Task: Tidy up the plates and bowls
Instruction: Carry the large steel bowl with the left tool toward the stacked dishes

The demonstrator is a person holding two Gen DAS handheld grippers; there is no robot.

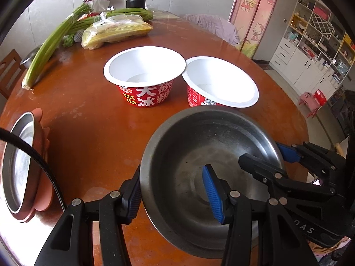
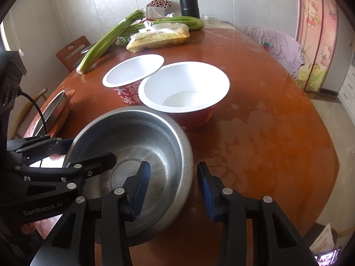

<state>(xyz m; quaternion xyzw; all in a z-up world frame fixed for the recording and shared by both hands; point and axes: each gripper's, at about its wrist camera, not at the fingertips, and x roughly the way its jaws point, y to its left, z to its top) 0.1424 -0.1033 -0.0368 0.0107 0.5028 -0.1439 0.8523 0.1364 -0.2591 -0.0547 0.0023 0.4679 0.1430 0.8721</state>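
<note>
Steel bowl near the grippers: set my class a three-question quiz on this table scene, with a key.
1. True or false: the two red-and-white paper bowls on the round brown table are nested one inside the other.
2. The left gripper and the right gripper each have one finger inside which thing? A) round grey steel bowl B) a paper bowl C) black flask
3. Short answer: is either gripper clamped shut on that rim?

Key: 1 false, they stand side by side. 2 A. 3 no, both stand open astride the rim.
</note>
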